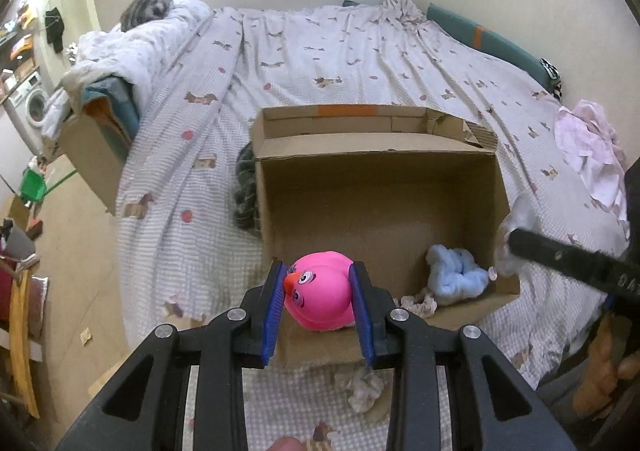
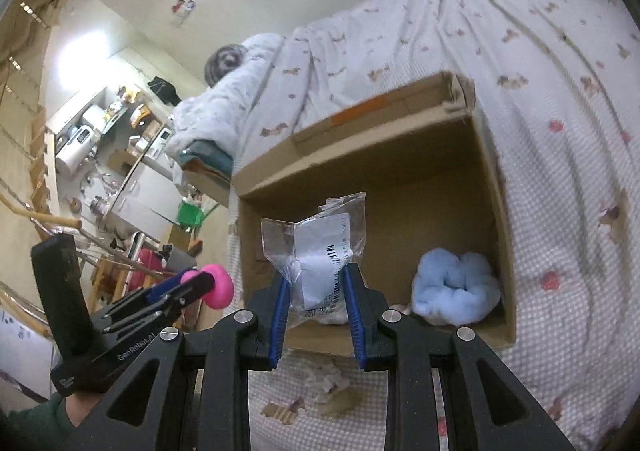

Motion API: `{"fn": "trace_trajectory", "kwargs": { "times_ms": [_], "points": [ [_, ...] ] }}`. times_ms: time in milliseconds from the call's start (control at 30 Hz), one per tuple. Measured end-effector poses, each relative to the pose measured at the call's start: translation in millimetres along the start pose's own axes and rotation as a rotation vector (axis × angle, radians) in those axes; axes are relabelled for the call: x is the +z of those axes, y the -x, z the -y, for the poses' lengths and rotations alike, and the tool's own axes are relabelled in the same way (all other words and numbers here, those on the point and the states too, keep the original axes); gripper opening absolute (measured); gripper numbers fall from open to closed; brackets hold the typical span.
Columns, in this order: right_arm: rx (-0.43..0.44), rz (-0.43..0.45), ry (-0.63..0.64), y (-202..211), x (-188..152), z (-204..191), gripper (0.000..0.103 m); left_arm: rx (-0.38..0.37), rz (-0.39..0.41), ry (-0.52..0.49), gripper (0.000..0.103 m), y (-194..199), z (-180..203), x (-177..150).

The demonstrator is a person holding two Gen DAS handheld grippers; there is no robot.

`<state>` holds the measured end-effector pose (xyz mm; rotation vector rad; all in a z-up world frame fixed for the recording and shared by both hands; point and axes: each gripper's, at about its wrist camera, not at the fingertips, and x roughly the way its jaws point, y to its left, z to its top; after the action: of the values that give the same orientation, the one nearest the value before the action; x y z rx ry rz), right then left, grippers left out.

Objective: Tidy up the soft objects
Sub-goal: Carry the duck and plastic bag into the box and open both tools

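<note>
My left gripper (image 1: 319,285) is shut on a pink toy duck (image 1: 320,297) and holds it over the near left corner of an open cardboard box (image 1: 380,149) on the bed. The duck also shows in the right wrist view (image 2: 219,287), held at the left. My right gripper (image 2: 316,283) is shut on a clear plastic bag with a white label (image 2: 318,255), above the box's near edge (image 2: 320,343). A fluffy light-blue scrunchie (image 1: 456,275) lies in the box's near right corner; it also shows in the right wrist view (image 2: 456,289).
A small patterned scrunchie (image 1: 420,303) lies in the box beside the blue one. Another crumpled cloth piece (image 1: 362,387) lies on the bedspread (image 1: 320,63) before the box. A dark knitted item (image 1: 246,187) sits left of the box. Pink clothes (image 1: 592,155) lie at the right.
</note>
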<state>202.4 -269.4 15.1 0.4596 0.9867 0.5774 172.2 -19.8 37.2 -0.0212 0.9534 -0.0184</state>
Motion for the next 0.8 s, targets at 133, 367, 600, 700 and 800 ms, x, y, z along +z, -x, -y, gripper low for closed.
{"fn": "trace_trajectory", "kwargs": {
  "times_ms": [133, 367, 600, 700, 800],
  "points": [
    [-0.045, -0.043, -0.008, -23.0, -4.8, 11.3, 0.028, -0.007, -0.016, -0.010, 0.029, -21.3, 0.9, -0.8],
    [-0.122, -0.107, 0.026, -51.2, -11.7, 15.0, 0.028, -0.047, -0.044, 0.009, 0.029, -60.4, -6.0, -8.2],
    [-0.171, -0.154, 0.034, -73.0, -13.0, 16.9, 0.028, -0.142, -0.100, 0.041, 0.029, -83.8, -3.7, -15.9],
    [-0.187, -0.166, 0.017, -80.2, -12.1, 21.4, 0.029, -0.107, -0.082, 0.010, 0.029, -81.9, 2.7, -16.6],
    [-0.204, -0.181, 0.016, -88.8, -11.1, 22.6, 0.029, -0.094, -0.086, -0.001, 0.029, -83.2, 5.0, -15.4]
  ]
}}
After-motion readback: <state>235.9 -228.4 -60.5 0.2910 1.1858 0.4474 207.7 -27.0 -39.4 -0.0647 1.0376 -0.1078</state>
